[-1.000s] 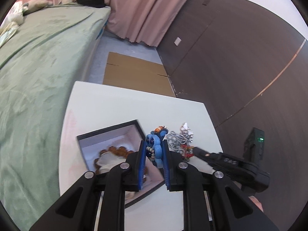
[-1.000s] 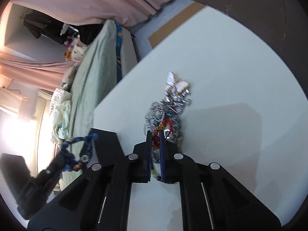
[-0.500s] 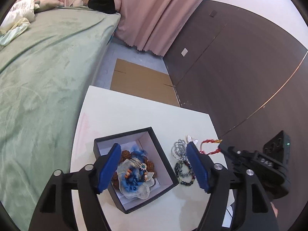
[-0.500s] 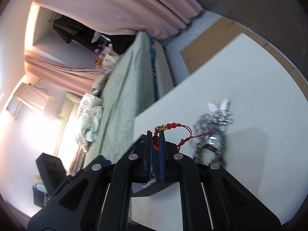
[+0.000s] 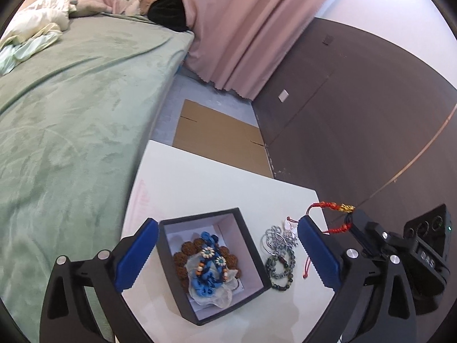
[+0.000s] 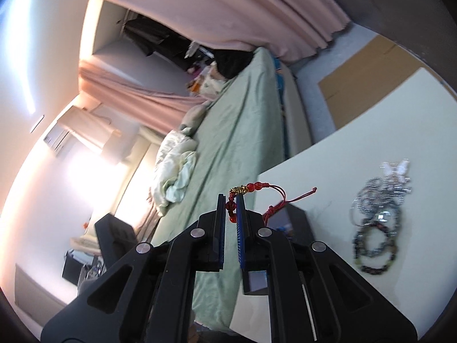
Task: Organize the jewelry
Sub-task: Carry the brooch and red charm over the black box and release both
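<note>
A black open box sits on the white table and holds a blue beaded bracelet on brown beads and pale cloth. My left gripper is open above the box, empty. A pile of silver and dark bead jewelry lies right of the box; it also shows in the right wrist view. My right gripper is shut on a red cord bracelet with a gold charm, held in the air above the table; it also shows in the left wrist view.
A green bed runs along the table's left side. Flat cardboard lies on the floor beyond the table. A dark wood wall is at the right, pink curtains behind.
My left gripper opened and dropped the blue bracelet into the box, then rose. My right gripper lifted the red cord bracelet out of the pile, up off the table.
</note>
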The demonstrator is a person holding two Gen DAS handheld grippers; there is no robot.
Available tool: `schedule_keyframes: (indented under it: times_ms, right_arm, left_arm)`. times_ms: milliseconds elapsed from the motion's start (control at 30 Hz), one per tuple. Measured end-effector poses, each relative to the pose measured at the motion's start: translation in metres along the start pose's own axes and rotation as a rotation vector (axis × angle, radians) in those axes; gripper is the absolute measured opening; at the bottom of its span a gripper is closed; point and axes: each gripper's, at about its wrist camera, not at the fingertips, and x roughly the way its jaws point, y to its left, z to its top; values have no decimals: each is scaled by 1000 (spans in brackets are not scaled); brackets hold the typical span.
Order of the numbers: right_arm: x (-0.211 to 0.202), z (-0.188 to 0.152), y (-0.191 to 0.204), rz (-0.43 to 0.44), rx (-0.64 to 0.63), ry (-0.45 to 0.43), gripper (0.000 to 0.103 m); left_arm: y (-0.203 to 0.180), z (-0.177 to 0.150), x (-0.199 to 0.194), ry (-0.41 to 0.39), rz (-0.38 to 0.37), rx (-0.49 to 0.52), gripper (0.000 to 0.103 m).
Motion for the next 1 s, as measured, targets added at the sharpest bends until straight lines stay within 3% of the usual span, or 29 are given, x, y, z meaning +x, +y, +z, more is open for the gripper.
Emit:
schedule_keyframes:
  times_ms: [200, 300, 367, 400, 433, 467, 667, 1000]
  right_arm:
    - [21, -10, 14, 39, -43, 56, 8]
    - [36, -17, 14, 21, -51, 138, 10]
    - [43, -19, 3, -15, -8, 179, 35]
    - [40, -18, -3, -37, 9, 168, 55]
    - [35, -17, -5, -54, 12, 148, 67]
    - [29, -15, -6, -73, 9, 120, 69]
    - [-4, -5, -17, -99, 11, 59, 72]
    - [-32, 2, -37, -165, 22, 44, 72]
  left_arm:
    - [13, 6, -8, -36, 36, -42, 94]
    - [16, 7, -11, -44, 47, -47, 94]
    - [16, 6, -12, -48, 50, -48, 94]
    - [16, 7, -12, -50, 51, -46, 94]
    - [15, 6, -12, -53, 53, -41, 94]
    - [13, 6, -12, -54, 53, -33, 94]
    - [2, 1, -7, -40, 46, 7, 94]
    - [-25, -8, 0, -30, 34, 99, 94]
